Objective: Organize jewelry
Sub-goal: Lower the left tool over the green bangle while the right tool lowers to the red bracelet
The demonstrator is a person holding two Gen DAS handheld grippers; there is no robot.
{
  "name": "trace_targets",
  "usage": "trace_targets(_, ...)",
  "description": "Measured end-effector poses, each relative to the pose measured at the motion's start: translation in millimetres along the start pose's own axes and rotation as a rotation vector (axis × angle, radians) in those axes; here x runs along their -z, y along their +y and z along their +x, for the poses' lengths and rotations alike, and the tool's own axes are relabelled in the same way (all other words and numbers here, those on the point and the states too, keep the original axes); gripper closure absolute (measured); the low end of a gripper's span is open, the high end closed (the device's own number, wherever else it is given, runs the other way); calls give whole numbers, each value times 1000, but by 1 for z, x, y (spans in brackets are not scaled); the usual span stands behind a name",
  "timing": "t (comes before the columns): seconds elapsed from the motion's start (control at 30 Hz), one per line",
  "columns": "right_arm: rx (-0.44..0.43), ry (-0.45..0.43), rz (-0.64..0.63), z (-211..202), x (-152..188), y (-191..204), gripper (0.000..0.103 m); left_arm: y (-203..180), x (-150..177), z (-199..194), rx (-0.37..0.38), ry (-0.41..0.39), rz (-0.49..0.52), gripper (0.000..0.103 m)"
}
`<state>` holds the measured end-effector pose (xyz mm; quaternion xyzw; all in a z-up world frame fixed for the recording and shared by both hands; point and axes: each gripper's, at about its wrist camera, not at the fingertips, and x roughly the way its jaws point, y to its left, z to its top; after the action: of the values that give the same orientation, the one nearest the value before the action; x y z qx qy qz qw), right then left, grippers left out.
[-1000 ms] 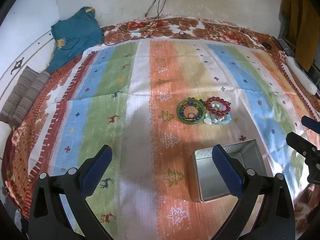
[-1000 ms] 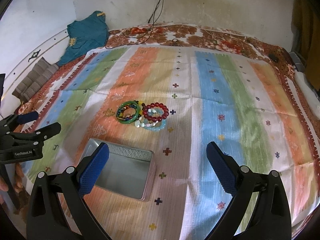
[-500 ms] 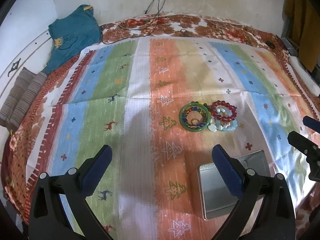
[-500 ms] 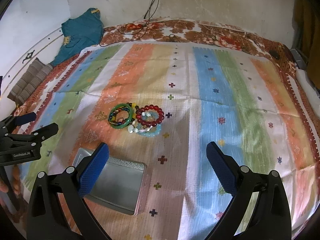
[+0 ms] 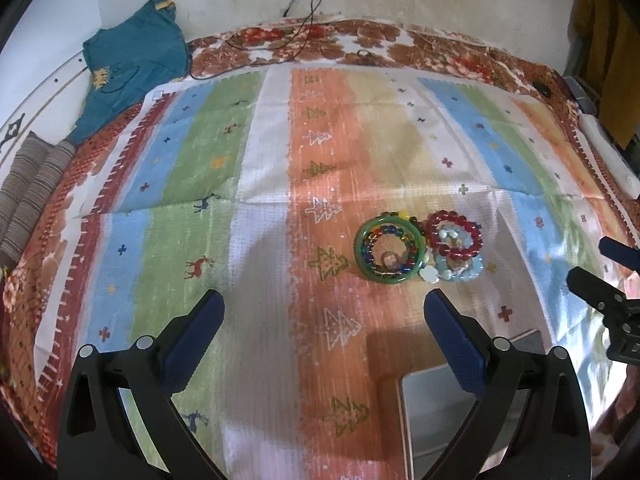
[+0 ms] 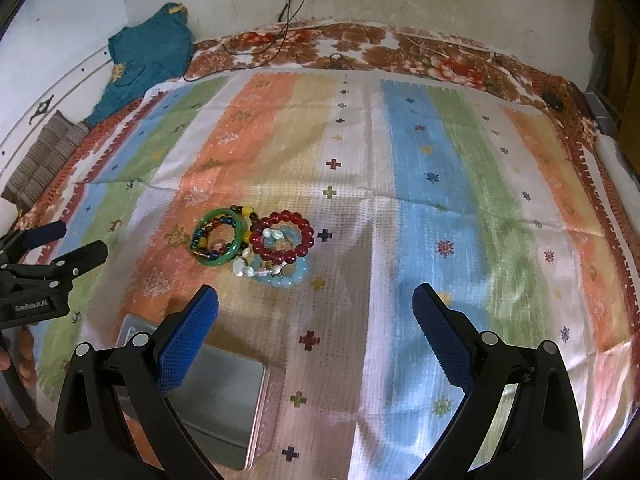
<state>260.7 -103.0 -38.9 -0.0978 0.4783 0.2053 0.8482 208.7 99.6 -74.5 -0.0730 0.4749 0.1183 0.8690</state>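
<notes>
Both sets of jaws spread wide, nothing between the pads. My left gripper (image 5: 322,314) and right gripper (image 6: 314,308) both hang above the striped cloth (image 6: 420,168), clear of it. Landmark: the metal tin (image 6: 224,396), open, lying below my right gripper's left finger. The jewelry sits in one cluster just beyond the tin, toward the wall: green bangle (image 6: 219,236) with a multicoloured bead bracelet (image 6: 204,240) lying inside it, red bead bracelet (image 6: 282,238) touching the bangle's right side, pale blue bead bracelet (image 6: 284,274) partly under the red one, on the tin side. Judgement: bangle rigid, smooth, likely slippery and brittle; pinch across its rim at the free left edge. Bead strands light, floppy, will sag and may snag neighbours; pinch one bead run on an outer arc, lift slowly.
</notes>
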Motion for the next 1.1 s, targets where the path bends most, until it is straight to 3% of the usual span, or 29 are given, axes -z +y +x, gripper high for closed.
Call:
trace_targets(0.33,4,-16,-3,13,-11,0,4,-2,-12,28,32,20,16,6)
trace_targets(0.53,-10,20,29,31,-18,-5,4,-4,-21,44,34,32,23,6)
trace_targets(0.73,-3,45,36,50,-25,-12,4,4,-28,66,42,70,12,12)
trace_targets(0.83,-12,62,35,60,-26,-13,4,8,-28,77,71,98,-1,23)
trace_targets(1.1,0,94,18,81,-32,-10,4,5,-35,91,106,106,16,32)
